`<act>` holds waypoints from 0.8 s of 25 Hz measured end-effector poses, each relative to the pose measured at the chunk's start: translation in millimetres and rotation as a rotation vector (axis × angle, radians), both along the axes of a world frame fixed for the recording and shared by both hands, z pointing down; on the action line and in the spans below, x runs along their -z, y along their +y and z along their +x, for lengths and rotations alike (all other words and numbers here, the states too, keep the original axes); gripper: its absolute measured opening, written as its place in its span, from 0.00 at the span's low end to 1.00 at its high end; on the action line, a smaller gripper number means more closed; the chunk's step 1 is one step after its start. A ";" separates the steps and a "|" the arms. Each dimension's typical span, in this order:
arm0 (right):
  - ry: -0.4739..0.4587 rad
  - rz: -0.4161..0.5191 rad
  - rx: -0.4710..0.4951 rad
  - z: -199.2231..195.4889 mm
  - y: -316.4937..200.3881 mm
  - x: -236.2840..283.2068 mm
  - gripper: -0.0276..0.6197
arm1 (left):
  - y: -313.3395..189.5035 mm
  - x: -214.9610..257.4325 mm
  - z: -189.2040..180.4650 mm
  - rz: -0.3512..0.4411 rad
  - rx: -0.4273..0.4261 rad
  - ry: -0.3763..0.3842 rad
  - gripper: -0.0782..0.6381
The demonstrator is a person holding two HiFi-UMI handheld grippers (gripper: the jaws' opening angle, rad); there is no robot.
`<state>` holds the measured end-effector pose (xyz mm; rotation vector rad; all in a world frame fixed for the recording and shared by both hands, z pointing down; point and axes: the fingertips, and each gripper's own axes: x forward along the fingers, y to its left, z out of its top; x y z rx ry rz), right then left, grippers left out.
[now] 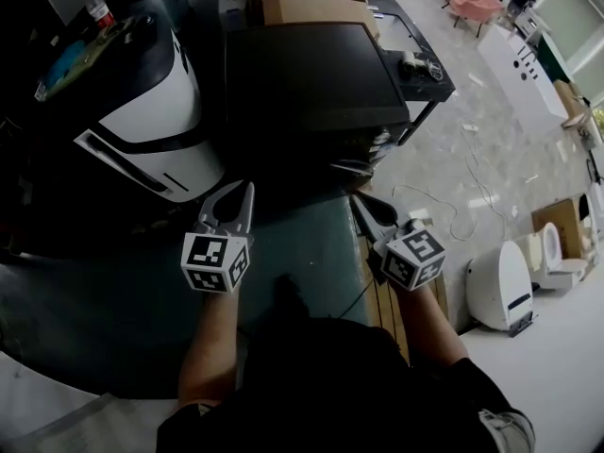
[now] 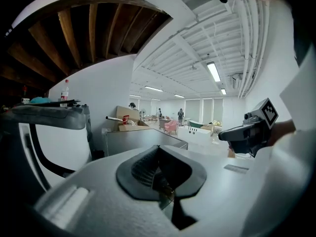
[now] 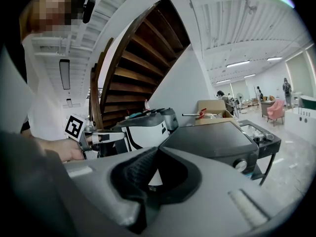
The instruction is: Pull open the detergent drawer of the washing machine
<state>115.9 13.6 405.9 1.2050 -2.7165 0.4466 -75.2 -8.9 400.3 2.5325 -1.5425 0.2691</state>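
The washing machine point(image 1: 311, 74) has a dark flat top and stands ahead of me in the head view. Its front panel carries a round knob point(image 3: 240, 165) in the right gripper view; I cannot make out the detergent drawer. My left gripper point(image 1: 249, 188) is shut and empty, short of the machine's near left corner. My right gripper point(image 1: 357, 199) is shut and empty too, just short of the machine's front right. In the left gripper view the machine point(image 2: 143, 141) lies beyond the closed jaws, with the right gripper point(image 2: 247, 131) alongside. The right gripper view shows the left gripper point(image 3: 94, 137).
A white and black appliance point(image 1: 142, 121) stands left of the washing machine, with a bottle point(image 1: 97, 8) behind it. A cardboard box point(image 1: 316, 8) sits behind the machine. Cables and a white device point(image 1: 500, 286) lie on the floor at right. A wooden staircase point(image 3: 138, 58) rises overhead.
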 end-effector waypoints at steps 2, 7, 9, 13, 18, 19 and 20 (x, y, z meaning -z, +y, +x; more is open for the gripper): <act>0.012 -0.007 0.000 -10.6 -12.8 -1.2 0.05 | -12.3 0.2 -13.3 -0.001 0.003 0.007 0.12; 0.023 -0.012 -0.001 -40.8 -42.1 -2.9 0.05 | -34.4 -6.5 -49.0 -0.009 0.017 0.019 0.12; 0.025 -0.022 0.008 -53.7 -50.5 -5.6 0.05 | -41.1 -12.0 -60.1 -0.024 0.023 0.022 0.12; 0.042 -0.057 0.040 -75.6 -61.8 -14.3 0.05 | -53.3 -20.5 -75.8 -0.052 0.036 0.037 0.12; 0.048 -0.063 0.059 -87.0 -88.5 -18.8 0.05 | -75.6 -28.9 -86.3 -0.066 0.053 0.046 0.12; 0.047 -0.067 0.061 -86.9 -94.8 -20.7 0.05 | -80.5 -30.7 -86.7 -0.070 0.057 0.045 0.12; 0.044 -0.070 0.064 -86.6 -101.7 -22.9 0.05 | -85.9 -32.2 -87.1 -0.073 0.062 0.044 0.12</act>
